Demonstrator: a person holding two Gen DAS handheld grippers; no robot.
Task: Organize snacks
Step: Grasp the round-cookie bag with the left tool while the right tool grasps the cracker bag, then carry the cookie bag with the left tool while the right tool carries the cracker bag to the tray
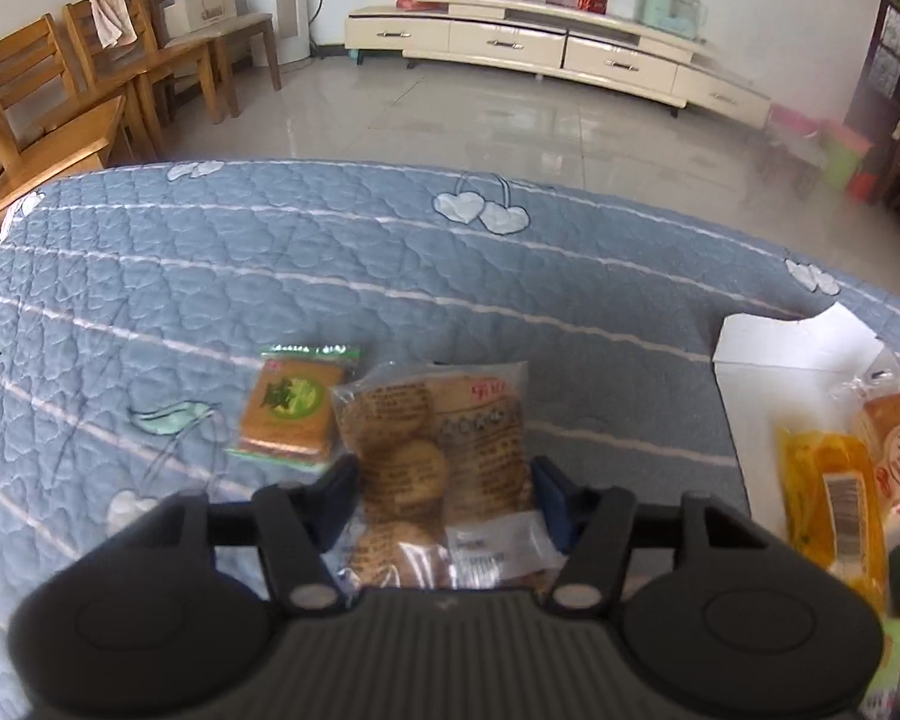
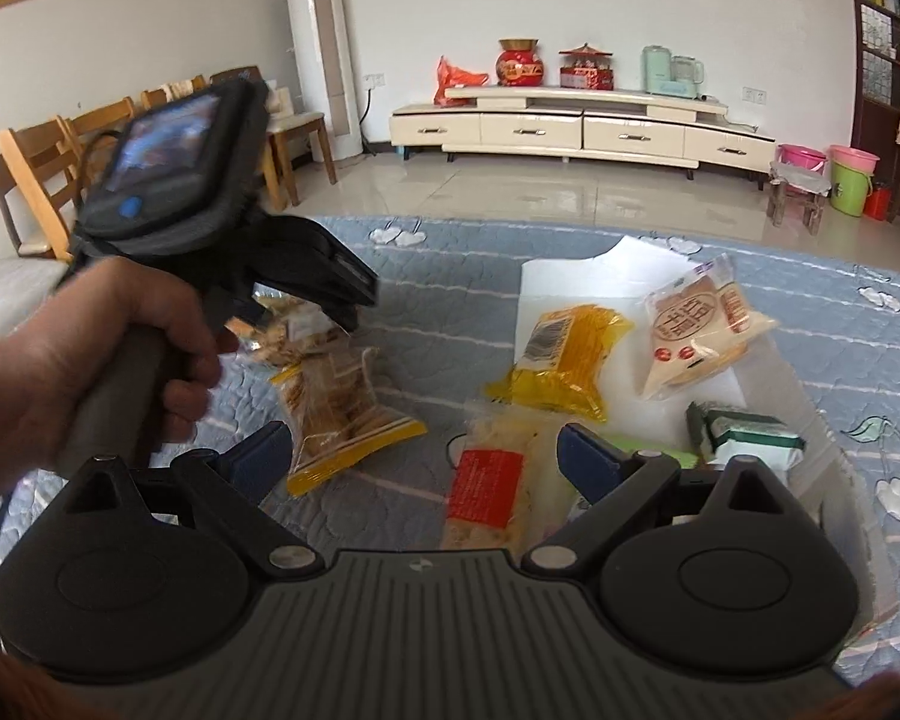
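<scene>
In the left wrist view my left gripper (image 1: 441,483) is shut on a clear bag of round cookies (image 1: 432,450), its blue pads against the bag's two sides. A green-edged cracker pack (image 1: 294,405) lies on the blue quilt just left of it. In the right wrist view my right gripper (image 2: 423,459) is open above the quilt. Between its fingers lie a yellow-edged biscuit bag (image 2: 342,414) and a red-labelled snack pack (image 2: 492,492). The left gripper (image 2: 306,300) shows at left, held by a hand, with the cookie bag partly hidden under it.
A white sheet (image 2: 594,276) on the quilt holds a yellow pack (image 2: 570,360), a bread pack (image 2: 702,324) and a green-white pack (image 2: 744,432). The white sheet (image 1: 780,348) also shows at right in the left wrist view. Wooden chairs (image 1: 60,90) and a cream cabinet (image 1: 540,48) stand beyond.
</scene>
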